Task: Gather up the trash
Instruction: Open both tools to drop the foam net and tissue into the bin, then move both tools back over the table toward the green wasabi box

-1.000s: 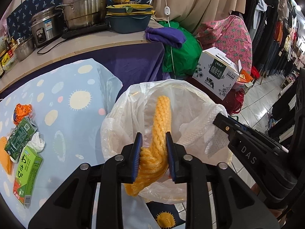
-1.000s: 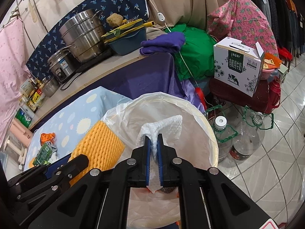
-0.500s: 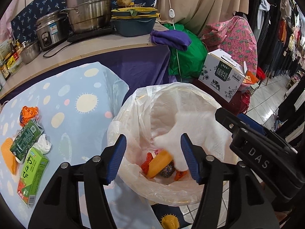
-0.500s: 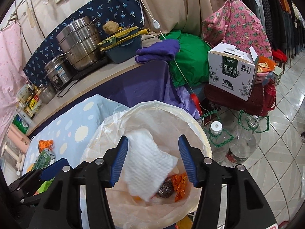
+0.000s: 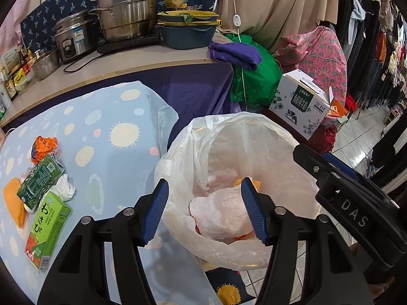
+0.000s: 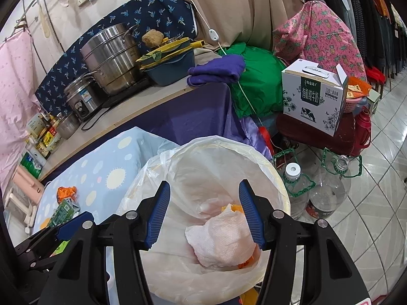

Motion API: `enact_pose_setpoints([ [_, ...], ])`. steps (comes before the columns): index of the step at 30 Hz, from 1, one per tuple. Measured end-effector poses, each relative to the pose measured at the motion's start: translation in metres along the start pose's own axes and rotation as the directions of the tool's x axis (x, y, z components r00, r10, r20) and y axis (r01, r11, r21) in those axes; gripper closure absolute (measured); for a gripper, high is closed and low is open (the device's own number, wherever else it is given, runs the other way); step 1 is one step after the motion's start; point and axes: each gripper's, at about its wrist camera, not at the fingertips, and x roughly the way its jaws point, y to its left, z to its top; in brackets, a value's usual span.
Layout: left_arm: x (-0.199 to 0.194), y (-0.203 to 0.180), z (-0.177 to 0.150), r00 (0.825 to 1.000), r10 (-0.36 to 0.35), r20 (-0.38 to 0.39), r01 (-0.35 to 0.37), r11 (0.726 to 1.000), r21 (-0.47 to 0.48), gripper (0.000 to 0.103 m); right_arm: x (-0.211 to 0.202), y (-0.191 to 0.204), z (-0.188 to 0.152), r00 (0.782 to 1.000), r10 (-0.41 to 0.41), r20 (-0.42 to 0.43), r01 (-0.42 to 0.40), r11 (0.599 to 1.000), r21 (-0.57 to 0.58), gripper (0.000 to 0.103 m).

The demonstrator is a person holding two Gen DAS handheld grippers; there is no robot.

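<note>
A bin lined with a white plastic bag (image 5: 254, 137) (image 6: 223, 157) stands beside the table. Inside lie a white paper towel (image 5: 221, 213) (image 6: 223, 244) and orange trash under it. My left gripper (image 5: 204, 211) is open and empty above the bin's near rim. My right gripper (image 6: 204, 212) is open and empty above the bin; it shows at the right of the left wrist view (image 5: 351, 203). On the blue dotted tablecloth (image 5: 101, 157) lie a light green carton (image 5: 47, 228), a dark green carton (image 5: 38, 180), an orange wrapper (image 5: 43, 145), a crumpled white tissue (image 5: 64, 190) and an orange foam net (image 5: 14, 203).
A counter (image 5: 127, 61) behind holds steel pots, a rice cooker and a blue basin. A milk carton box (image 6: 313, 96) sits on a stool right of the bin. Two clear plastic jugs (image 6: 320, 193) stand on the tiled floor beside the bin.
Both grippers opened over the bin. The yellow foam net dropped from the left and the white paper towel from the right; both now lie in the bag.
</note>
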Motion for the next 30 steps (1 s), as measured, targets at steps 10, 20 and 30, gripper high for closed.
enact_pose_setpoints([
  [10, -0.018, 0.025, -0.002, 1.0, 0.012, 0.024, -0.011, 0.999, -0.042, 0.047, -0.01, 0.033, 0.001, 1.0, 0.022, 0.009, -0.022, 0.998, -0.05, 0.048],
  [20, -0.037, 0.073, -0.01, 0.998, 0.048, 0.043, -0.043, 0.993, -0.112, 0.047, -0.015, 0.082, -0.005, 0.998, 0.056, 0.001, -0.056, 0.991, -0.119, 0.048],
  [30, -0.052, 0.149, -0.035, 0.993, 0.116, 0.023, -0.109, 0.973, -0.201, 0.038, -0.013, 0.142, -0.025, 0.995, 0.089, -0.036, -0.095, 0.977, -0.191, 0.048],
])
